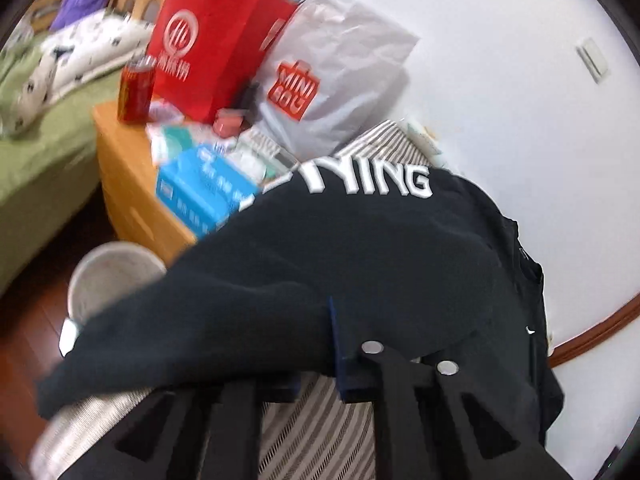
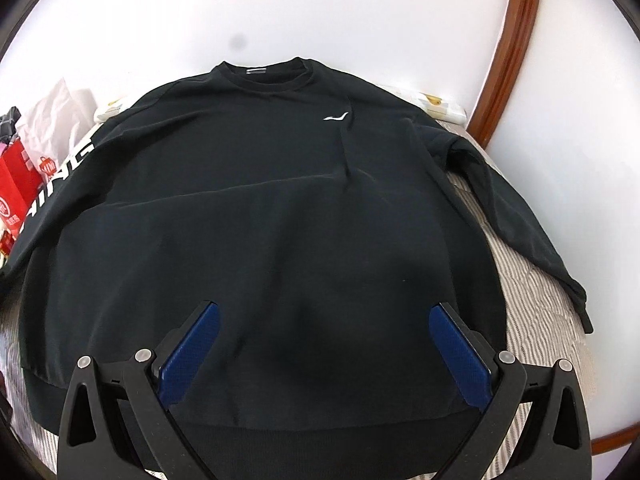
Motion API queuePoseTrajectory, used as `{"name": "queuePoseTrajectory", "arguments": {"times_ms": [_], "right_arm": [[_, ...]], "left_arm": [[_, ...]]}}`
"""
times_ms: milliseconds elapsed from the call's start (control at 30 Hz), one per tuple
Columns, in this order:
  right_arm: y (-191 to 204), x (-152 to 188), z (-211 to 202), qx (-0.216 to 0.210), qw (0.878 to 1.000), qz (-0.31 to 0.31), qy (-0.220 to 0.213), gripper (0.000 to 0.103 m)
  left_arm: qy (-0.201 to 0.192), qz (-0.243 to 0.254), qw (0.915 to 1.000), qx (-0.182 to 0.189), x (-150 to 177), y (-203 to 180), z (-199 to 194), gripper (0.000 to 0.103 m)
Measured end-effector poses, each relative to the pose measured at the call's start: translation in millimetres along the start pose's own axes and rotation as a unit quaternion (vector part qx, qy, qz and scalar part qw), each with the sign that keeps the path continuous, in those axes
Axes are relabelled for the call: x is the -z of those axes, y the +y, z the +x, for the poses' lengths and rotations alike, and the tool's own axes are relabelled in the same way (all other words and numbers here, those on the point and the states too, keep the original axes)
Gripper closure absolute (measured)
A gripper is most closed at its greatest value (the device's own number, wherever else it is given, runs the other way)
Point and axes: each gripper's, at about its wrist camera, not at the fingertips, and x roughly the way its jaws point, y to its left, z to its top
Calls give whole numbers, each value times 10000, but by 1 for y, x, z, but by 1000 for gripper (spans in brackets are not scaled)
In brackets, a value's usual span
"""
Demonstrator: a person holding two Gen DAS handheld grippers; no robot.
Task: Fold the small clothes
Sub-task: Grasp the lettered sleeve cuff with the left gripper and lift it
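Right gripper (image 2: 324, 344), spread apart, hovers over the black sweatshirt (image 2: 260, 208); left gripper (image 1: 320, 360) clamps its sleeve (image 1: 240, 300).

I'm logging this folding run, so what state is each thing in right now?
Black sweatshirt: spread flat, front up, unfolded.
Lettered sleeve: lifted, pinched by the left gripper.
Other sleeve: lying out to the side.
Right gripper: open above the hem.
Red paper bag: upright.

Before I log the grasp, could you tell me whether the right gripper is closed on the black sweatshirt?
No, the right gripper hovers with its blue pads spread wide apart above the black sweatshirt, gripping nothing.
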Motion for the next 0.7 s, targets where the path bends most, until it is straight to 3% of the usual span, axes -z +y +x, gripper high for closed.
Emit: {"name": "queuePoseTrajectory", "arguments": {"times_ms": [167,300,400,533,700], "right_arm": [[-14,-2,-3,-69,9999,87,-103,1],[-31,-7,-9,-143,9994,213,-230,1],[-45,-11,-24,87,9985,203,-500,1],[-73,-15,-40,-30,9964,449,-718,1],[-107,-9,-34,115,9952,703,-678,1]], "left_arm": [[-469,631,9968,-134,-19,-45,-28,96],[-758,1267,9890,7,-27,-104,-43,96],[-782,1650,9830,202,-33,-154,-40,96],[-744,2259,9702,474,-26,-224,-30,96],[-549,2984,9502,716,10,-299,-5,96]]}}
